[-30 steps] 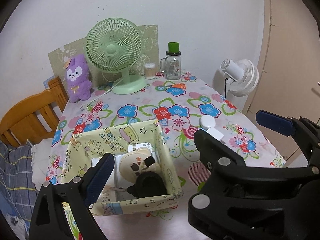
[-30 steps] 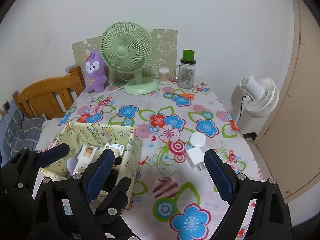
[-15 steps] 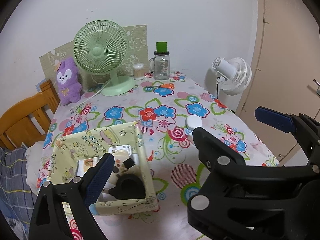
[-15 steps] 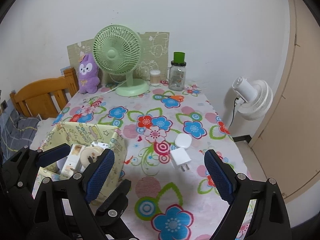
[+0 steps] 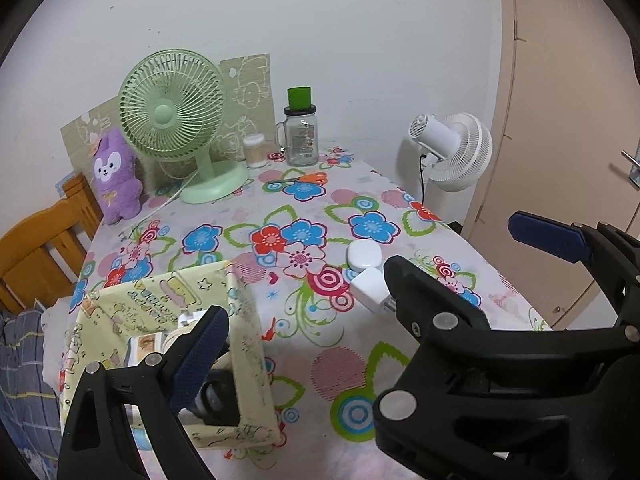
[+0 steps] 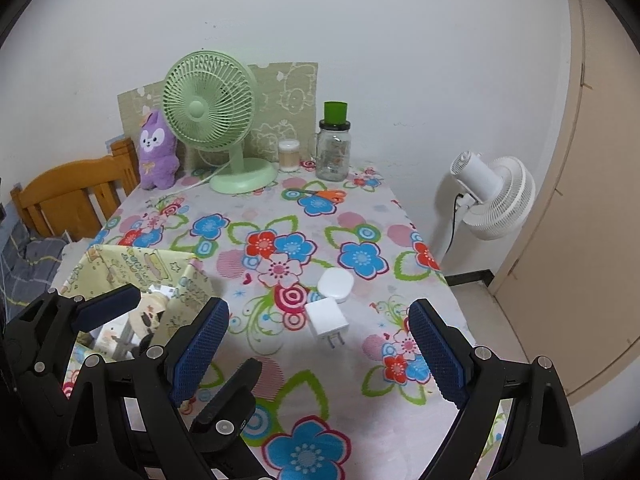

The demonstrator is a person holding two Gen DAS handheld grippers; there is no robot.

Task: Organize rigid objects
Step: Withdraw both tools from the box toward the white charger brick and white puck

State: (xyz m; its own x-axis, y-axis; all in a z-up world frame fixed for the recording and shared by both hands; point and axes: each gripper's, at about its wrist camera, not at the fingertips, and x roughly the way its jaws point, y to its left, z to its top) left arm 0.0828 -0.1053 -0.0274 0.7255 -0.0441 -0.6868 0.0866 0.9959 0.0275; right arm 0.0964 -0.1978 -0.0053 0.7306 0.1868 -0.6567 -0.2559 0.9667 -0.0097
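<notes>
A white charger plug lies on the flowered tablecloth, touching a white rounded case just behind it. In the right wrist view my right gripper hangs open above the table's near part, with the plug ahead of its gap and nothing between the pads. My left gripper is open too and empty; its left finger hangs over the yellow fabric box. That box holds several small items. The right gripper's body hides the left gripper's right finger in the left wrist view, where the plug and case also show.
At the table's far end stand a green desk fan, a purple plush, a green-lidded glass jar, a small tub and orange scissors. A wooden chair is at left; a white floor fan and door at right.
Both grippers have moved sideways to the right, so the box, plug and case have slid left in both views. The jaws stand as wide as before.
</notes>
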